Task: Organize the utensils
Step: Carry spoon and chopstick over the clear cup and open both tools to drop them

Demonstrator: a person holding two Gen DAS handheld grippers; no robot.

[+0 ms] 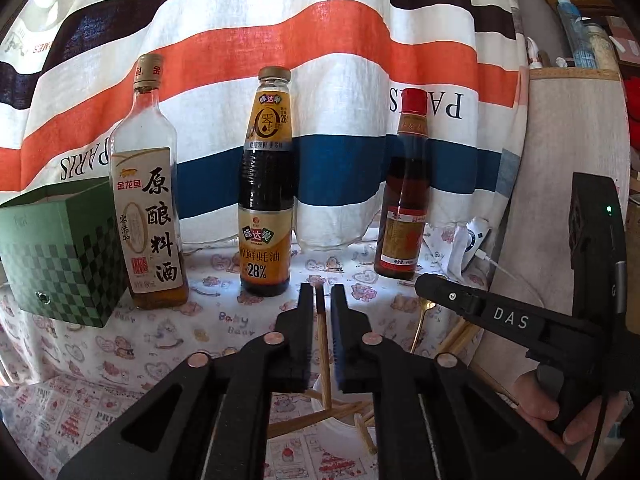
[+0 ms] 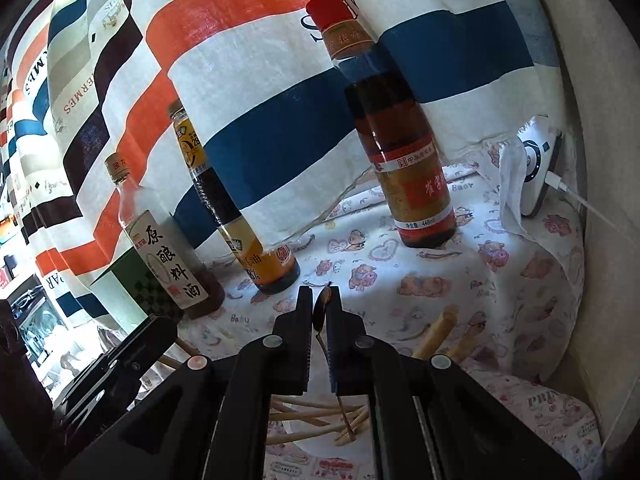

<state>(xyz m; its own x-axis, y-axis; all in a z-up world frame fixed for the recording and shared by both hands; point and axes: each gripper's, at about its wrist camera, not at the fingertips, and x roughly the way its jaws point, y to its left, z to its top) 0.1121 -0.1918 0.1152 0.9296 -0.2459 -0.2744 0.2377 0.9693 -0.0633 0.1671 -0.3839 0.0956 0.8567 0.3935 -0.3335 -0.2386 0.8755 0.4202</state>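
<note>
A wooden chopstick [image 1: 322,340] stands upright between the jaws of my left gripper [image 1: 322,290]. It rests against the left finger, with a gap to the right finger, so the gripper is open. The chopstick's lower end sits in a white cup [image 1: 340,426] holding several more chopsticks [image 2: 320,414]. My right gripper [image 2: 320,292] is shut on a gold spoon [image 2: 320,314], whose thin handle runs down into the same cup [image 2: 312,446]. In the left wrist view the right gripper [image 1: 424,282] reaches in from the right, with the spoon [image 1: 427,307] beneath its tip.
Three bottles stand at the back on the printed cloth: cooking wine [image 1: 148,200], oyster sauce [image 1: 266,184] and a red-capped bottle [image 1: 404,200]. A green checked box [image 1: 60,260] is at the left and a white plugged-in device [image 2: 536,168] at the right. A striped cloth hangs behind.
</note>
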